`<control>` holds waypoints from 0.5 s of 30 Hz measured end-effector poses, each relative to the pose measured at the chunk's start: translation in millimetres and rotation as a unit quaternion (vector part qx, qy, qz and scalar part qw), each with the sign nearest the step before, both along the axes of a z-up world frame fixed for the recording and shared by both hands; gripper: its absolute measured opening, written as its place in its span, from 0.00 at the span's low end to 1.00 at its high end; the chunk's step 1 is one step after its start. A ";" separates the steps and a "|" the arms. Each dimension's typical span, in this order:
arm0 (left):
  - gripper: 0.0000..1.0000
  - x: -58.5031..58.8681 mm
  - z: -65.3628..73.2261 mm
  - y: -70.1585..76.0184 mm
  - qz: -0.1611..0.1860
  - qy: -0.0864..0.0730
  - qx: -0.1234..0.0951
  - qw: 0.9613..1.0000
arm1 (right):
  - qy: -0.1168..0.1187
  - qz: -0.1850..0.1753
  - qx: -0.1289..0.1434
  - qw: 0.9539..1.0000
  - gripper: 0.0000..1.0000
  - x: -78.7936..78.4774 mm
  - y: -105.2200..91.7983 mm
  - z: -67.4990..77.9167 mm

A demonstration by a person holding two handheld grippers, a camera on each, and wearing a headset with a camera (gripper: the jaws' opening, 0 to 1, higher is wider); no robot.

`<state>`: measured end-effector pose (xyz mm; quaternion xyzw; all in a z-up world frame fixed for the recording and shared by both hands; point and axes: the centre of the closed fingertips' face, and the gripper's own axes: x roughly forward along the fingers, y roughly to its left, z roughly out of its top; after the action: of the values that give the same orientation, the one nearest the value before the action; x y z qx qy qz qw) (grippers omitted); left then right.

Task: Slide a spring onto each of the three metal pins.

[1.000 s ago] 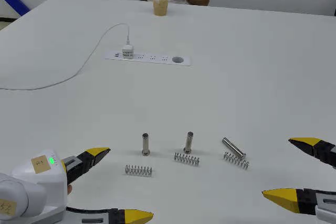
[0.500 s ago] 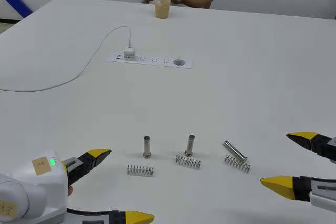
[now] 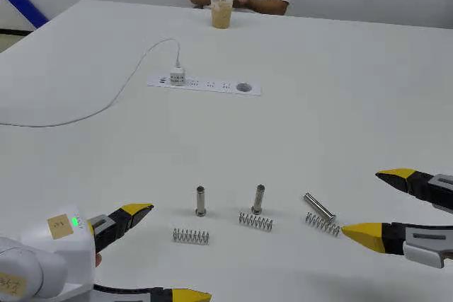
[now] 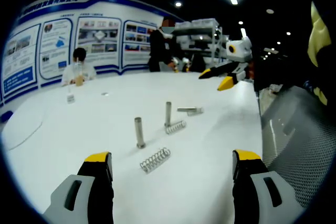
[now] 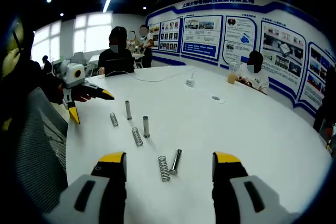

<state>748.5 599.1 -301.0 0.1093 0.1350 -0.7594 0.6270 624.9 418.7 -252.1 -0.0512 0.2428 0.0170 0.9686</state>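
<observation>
Right of the lying pin [image 3: 318, 207], R gripper [image 3: 361, 201] has closed in on its spring [image 3: 323, 223], jaws wide, empty. L gripper [image 3: 180, 251] wide too; nothing threaded yet.

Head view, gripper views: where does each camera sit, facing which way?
Head view: headset, facing forward and down at pins and springs; left gripper and right gripper enter from below.
Left gripper view: on the left gripper, looking along its open jaws past the pins at the right gripper.
Right gripper view: on the right gripper, open jaws, facing the left gripper.
Shared: both gripper views see the pins, from opposite ends.
</observation>
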 end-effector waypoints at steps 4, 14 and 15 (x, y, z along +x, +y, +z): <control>0.96 -0.4 -0.6 -0.2 0.000 0.000 0.000 1.000 | 0.008 -0.002 -0.006 1.000 0.64 4.8 -3.2 -2.4; 0.96 -0.3 -3.2 0.1 0.001 0.002 0.001 1.000 | 0.023 -0.010 -0.016 1.000 0.53 19.6 -11.3 -6.3; 0.96 -0.2 -3.4 0.1 0.001 0.002 0.001 1.000 | 0.024 -0.011 -0.015 1.000 0.52 20.9 -11.9 -6.6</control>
<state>748.3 599.2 -304.4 0.1080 0.1374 -0.7591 0.6270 645.8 406.8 -258.7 -0.0630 0.2664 0.0038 0.9618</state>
